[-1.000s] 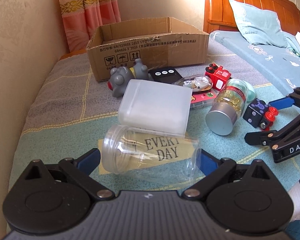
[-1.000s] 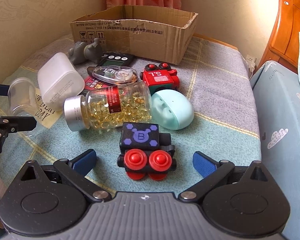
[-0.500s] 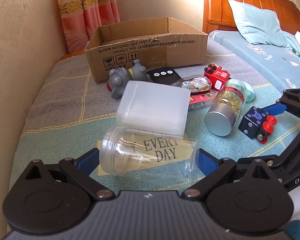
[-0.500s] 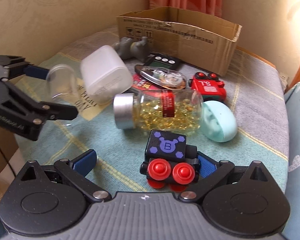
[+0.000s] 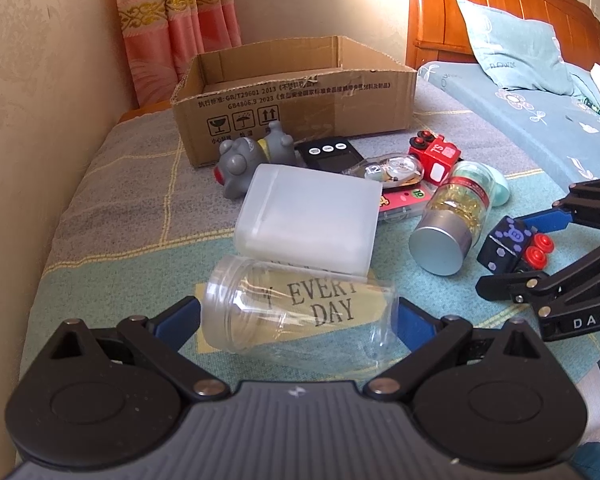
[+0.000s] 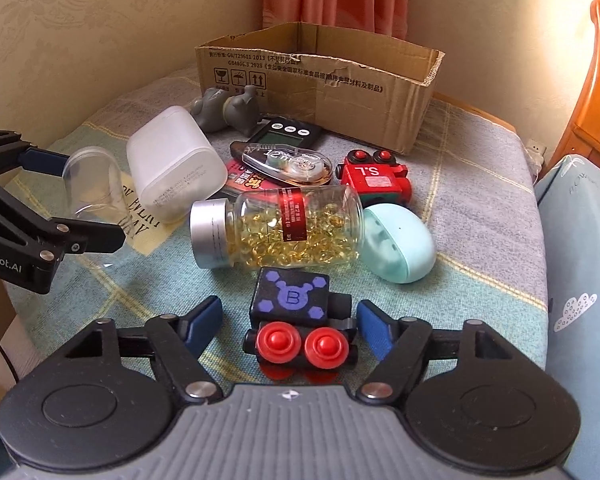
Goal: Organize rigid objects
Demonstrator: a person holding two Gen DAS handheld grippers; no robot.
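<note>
Grasp step: left gripper (image 5: 298,314) spread around the clear jar (image 5: 296,312), right gripper (image 6: 290,318) spread around the black toy train (image 6: 298,328). Next, probably close, then carry both to the cardboard box (image 6: 320,80) beyond.

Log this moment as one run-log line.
left tool: around clear jar | right tool: open, straddling black toy train | cardboard box: nothing visible inside

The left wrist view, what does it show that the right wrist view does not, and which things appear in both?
Only the left wrist view shows the bed pillow and the left gripper around the clear jar.

Only the right wrist view shows the right gripper around the black toy train.

Both show the cardboard box, the capsule bottle and the white container.
</note>
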